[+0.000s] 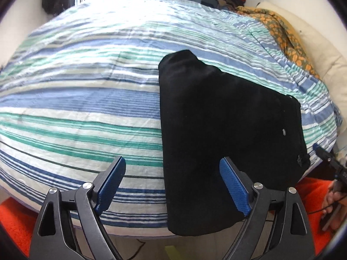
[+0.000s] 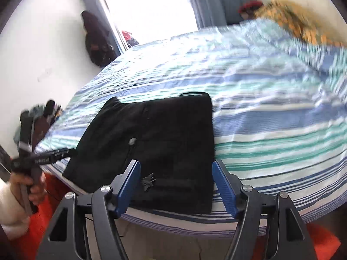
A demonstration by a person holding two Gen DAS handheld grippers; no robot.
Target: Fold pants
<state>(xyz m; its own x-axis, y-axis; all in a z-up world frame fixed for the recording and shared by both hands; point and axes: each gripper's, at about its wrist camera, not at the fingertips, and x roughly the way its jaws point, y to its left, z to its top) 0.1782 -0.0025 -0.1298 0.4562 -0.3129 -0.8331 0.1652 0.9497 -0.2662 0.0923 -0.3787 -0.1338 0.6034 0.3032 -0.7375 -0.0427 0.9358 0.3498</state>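
Left gripper (image 1: 172, 178) fingers spread, empty, poised over the pants' near edge. Right gripper (image 2: 175, 183) likewise spread, holding nothing, above the waistband corner. Black pants (image 2: 151, 143) lie folded flat at the striped bedspread's (image 1: 76, 99) near edge; orange rug (image 1: 13, 221) below.

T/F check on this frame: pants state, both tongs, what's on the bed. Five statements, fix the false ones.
1. The black pants lie folded on the striped bedspread. True.
2. The left tongs are clamped on the pants. False: open, holding nothing.
3. The right tongs are open. True.
4. The pants lie in the middle of the bed. False: at its near edge.
5. An orange-patterned blanket covers the pants. False: it lies apart, at the far side.
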